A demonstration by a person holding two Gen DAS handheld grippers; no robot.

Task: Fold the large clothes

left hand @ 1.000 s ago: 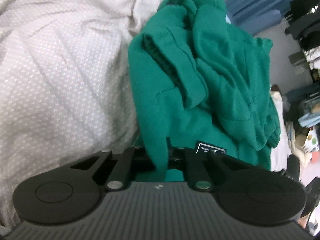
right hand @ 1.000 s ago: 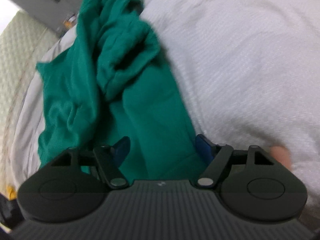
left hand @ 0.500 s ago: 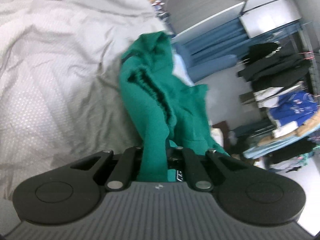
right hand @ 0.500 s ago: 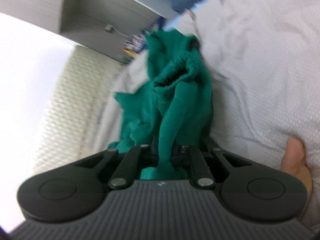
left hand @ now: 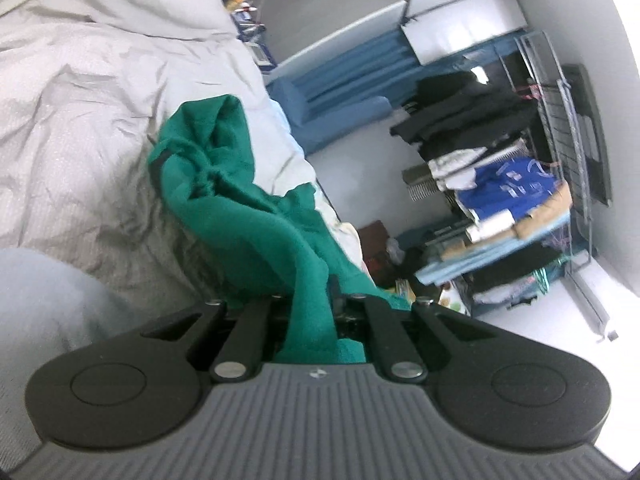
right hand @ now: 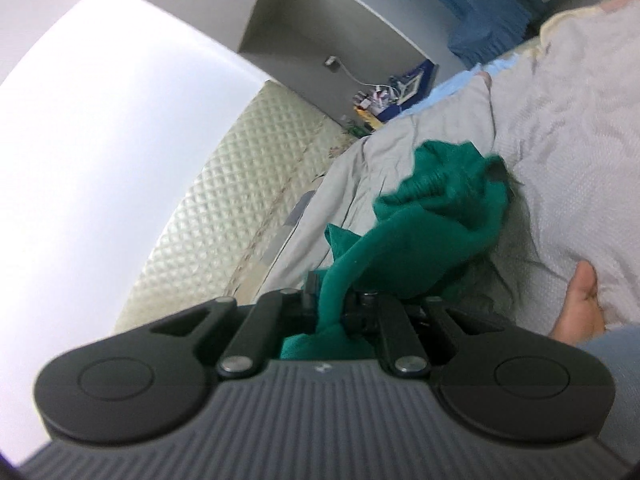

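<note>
- Green top (left hand: 240,216) hangs between my two grippers, with its far end bunched on the grey bed cover (left hand: 80,120), close to the bed's side edge.
- My left gripper (left hand: 312,312) is squeezed tight on one bit of it.
- My right gripper (right hand: 336,304) is pinched on another bit.
- I hold two spots so the cloth can open out flat, I think.
- It is not folded yet.
- Clothes rack (left hand: 520,184) stands off past the bed.

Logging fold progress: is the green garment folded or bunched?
Bunched: the green garment trails in loose wrinkled folds over the bed, unfolded.
</note>
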